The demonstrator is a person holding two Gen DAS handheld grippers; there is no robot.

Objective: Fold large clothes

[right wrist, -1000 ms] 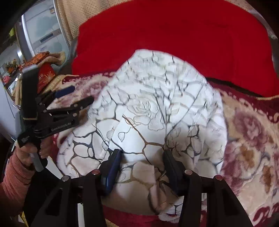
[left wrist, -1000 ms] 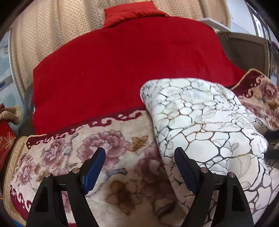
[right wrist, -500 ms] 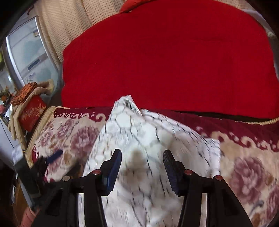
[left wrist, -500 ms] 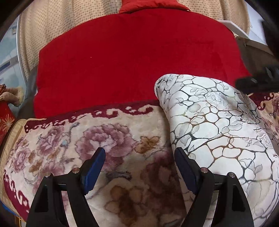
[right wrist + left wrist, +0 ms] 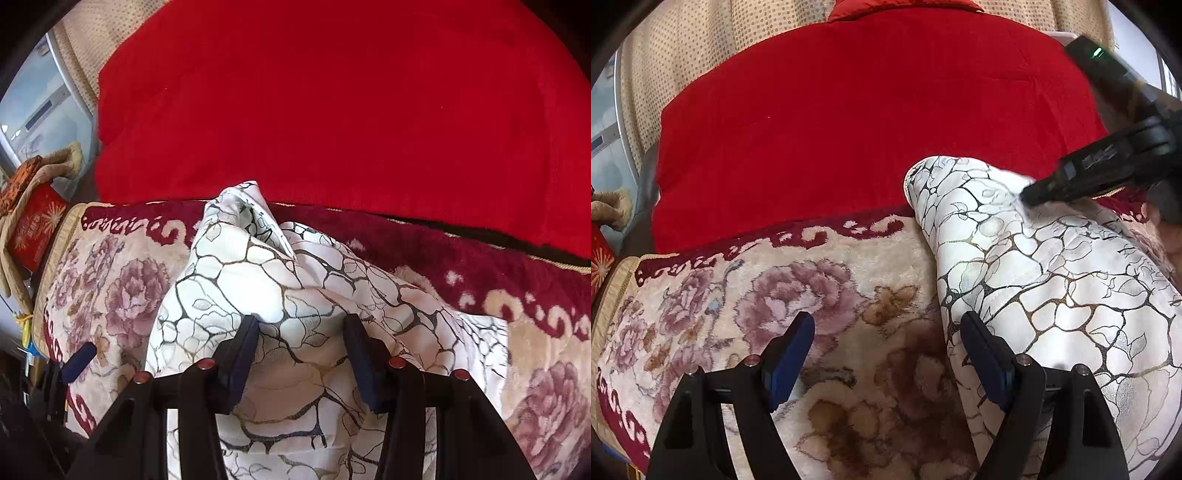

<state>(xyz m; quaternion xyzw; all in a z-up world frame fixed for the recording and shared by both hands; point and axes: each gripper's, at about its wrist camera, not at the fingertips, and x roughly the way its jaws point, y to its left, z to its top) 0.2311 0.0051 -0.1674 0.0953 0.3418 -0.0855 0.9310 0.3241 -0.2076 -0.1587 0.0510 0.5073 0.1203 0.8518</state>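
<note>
A white garment with a dark crackle and flower print (image 5: 1045,280) lies bunched on the floral plush cover. In the right wrist view my right gripper (image 5: 301,350) is shut on a thick fold of this garment (image 5: 295,295), and the cloth bulges up between its blue pads. From the left wrist camera, the same right gripper (image 5: 1082,181) reaches in at the upper right onto the garment's top. My left gripper (image 5: 886,354) stands open just above the cover. Its right finger (image 5: 982,354) is beside the garment's left edge, with nothing between the pads.
A red blanket (image 5: 868,122) drapes the sofa back behind the garment. The floral plush cover (image 5: 812,295) spreads over the seat. At the far left a red box (image 5: 35,229) and beige cloth sit beside a pale cabinet (image 5: 44,107).
My right gripper carried its fold of the garment towards the red blanket, so the cloth now stands bunched and higher. It has come into the left wrist view. The left gripper stayed open.
</note>
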